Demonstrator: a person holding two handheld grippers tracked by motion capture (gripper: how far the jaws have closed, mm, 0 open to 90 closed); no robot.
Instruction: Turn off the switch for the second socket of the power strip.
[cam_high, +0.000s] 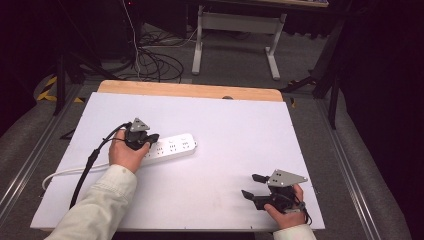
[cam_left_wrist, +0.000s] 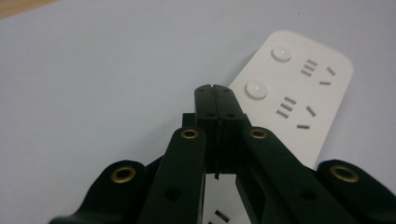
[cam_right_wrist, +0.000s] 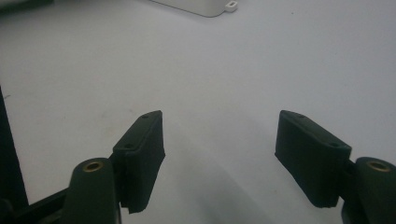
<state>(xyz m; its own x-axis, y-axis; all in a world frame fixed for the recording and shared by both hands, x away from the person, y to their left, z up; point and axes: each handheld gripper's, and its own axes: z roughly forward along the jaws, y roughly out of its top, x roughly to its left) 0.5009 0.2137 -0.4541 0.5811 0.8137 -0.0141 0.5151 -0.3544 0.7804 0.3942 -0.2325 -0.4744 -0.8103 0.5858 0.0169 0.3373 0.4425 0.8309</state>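
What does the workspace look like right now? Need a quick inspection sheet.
Surface: white board on a wooden table, bare apart from the job's thing.
Job's things: white power strip, lying flat, sockets up.
Clutter: nothing seen.
Grippers: left tongs shut, empty, tips over the strip; right tongs open, empty, low over bare board.
Cables: strip's white cord runs off left; black gripper cable.
Surroundings: dark room, floor cables, white desk frame.

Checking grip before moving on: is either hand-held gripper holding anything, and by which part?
Nothing is held. The left hand-held gripper is shut empty over the power strip; the right hand-held gripper is open.
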